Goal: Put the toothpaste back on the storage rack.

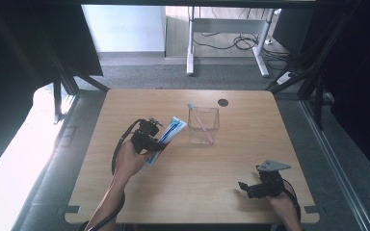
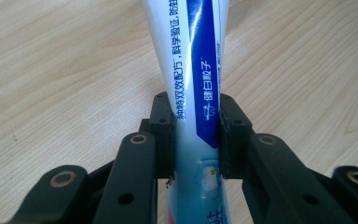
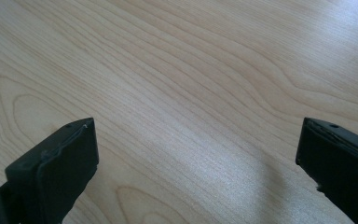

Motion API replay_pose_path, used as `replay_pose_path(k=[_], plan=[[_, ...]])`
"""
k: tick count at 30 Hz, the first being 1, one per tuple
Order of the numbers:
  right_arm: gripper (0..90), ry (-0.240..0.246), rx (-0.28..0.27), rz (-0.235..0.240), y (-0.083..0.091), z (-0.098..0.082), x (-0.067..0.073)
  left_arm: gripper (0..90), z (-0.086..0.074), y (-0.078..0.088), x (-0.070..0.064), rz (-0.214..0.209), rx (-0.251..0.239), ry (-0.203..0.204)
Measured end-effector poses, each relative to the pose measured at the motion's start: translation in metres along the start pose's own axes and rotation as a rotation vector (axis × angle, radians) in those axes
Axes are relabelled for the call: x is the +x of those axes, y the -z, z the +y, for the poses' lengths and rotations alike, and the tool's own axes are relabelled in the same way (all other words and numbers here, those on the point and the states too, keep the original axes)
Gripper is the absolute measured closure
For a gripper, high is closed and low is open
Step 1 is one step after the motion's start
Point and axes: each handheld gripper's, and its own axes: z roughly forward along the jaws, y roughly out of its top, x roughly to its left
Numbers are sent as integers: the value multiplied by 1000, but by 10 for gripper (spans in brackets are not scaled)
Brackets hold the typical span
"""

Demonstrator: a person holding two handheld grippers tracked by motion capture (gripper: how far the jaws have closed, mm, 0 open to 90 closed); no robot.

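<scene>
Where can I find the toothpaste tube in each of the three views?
High view: the toothpaste tube is left of centre, clamped in the left gripper, just left of the clear cup.
Left gripper view: the tube runs up the middle, pressed between the two jaws.
Right gripper view: it is not in this picture.
Shared landmark: the light wooden table.

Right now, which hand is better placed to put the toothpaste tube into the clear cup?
Left. The left gripper already clamps the toothpaste tube beside the clear cup. The right gripper stands open and empty near the table's front edge.
</scene>
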Motion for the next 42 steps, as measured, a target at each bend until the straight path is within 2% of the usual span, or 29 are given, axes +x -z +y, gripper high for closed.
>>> replay_pose_path(k=[9,17,27,42], plan=[[0,8,6,-2,-1,0,1,716,6,14,-6,3,-43,-47],[0,9,0,-3,0,0,1,716,17,18,-10,-8,-77,-73],[0,9,-2,-2,0,0,1,716,37,13,-21,-16,-105,-112],[0,11,-2,2,0,0,1,717,63,5,-26,-34,-166,-128]])
